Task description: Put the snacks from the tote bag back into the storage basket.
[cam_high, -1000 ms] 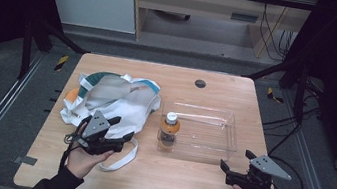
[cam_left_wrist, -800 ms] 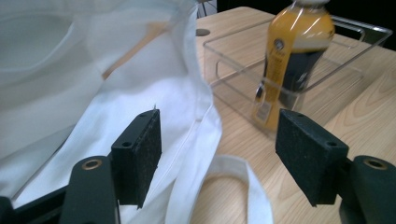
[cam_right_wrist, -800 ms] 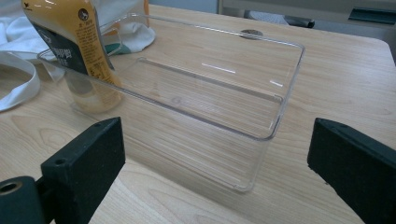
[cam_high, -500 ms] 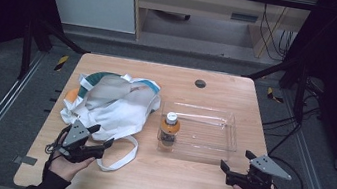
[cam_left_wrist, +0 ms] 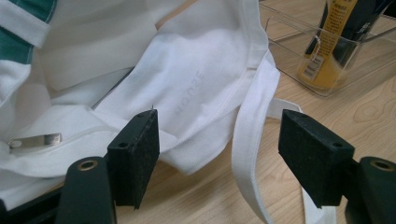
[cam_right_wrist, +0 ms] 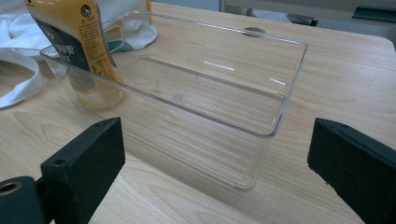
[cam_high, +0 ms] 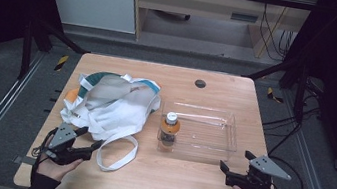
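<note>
Facing the crumpled white cloth tote bag with teal trim (cam_high: 114, 104), both grippers sit low at the near edge of the wooden bench (cam_high: 218, 84).
Left gripper (cam_high: 89, 145) holds its fingers spread and empty beside the bag's looped strap (cam_high: 117, 155), likely lining up a grasp; the yellow-labelled bottle (cam_high: 170, 129) stands in the clear plastic tray (cam_high: 231, 134); right gripper (cam_high: 234, 162), fingers spread, waits just short of it.

Bright overhead light, dark surroundings, glare on tray (cam_right_wrist: 280, 93).
</note>
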Demonstrator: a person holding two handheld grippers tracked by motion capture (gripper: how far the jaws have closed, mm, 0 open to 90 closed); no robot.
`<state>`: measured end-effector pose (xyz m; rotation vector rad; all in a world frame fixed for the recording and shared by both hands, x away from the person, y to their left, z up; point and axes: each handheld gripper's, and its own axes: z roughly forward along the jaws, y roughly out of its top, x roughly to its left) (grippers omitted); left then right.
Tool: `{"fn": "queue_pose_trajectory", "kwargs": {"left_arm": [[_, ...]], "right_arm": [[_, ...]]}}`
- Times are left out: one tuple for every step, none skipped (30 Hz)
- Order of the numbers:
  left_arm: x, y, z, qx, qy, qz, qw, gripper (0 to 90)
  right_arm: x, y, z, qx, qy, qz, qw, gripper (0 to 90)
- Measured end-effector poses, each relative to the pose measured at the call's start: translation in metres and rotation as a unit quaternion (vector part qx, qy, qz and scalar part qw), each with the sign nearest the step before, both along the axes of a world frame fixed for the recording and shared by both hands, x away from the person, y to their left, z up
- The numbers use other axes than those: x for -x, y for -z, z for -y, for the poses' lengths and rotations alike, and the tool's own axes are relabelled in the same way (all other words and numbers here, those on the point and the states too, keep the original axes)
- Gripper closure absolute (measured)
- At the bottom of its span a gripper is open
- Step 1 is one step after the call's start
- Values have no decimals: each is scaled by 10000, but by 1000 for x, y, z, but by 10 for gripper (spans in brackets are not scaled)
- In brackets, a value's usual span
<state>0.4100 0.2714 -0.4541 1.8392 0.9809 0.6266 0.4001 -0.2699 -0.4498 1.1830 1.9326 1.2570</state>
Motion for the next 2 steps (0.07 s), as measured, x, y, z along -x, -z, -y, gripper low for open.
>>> {"fn": "queue_pose_trajectory", "kwargs": {"left_arm": [[0, 0, -1, 11, -18, -5, 10000, 292], [0, 1, -2, 14, -32, -1, 10000, 292]], "right_arm": [[0, 0, 0, -1, -2, -4, 10000, 43], [0, 0, 0, -1, -3, -10, 10000, 43]]}}
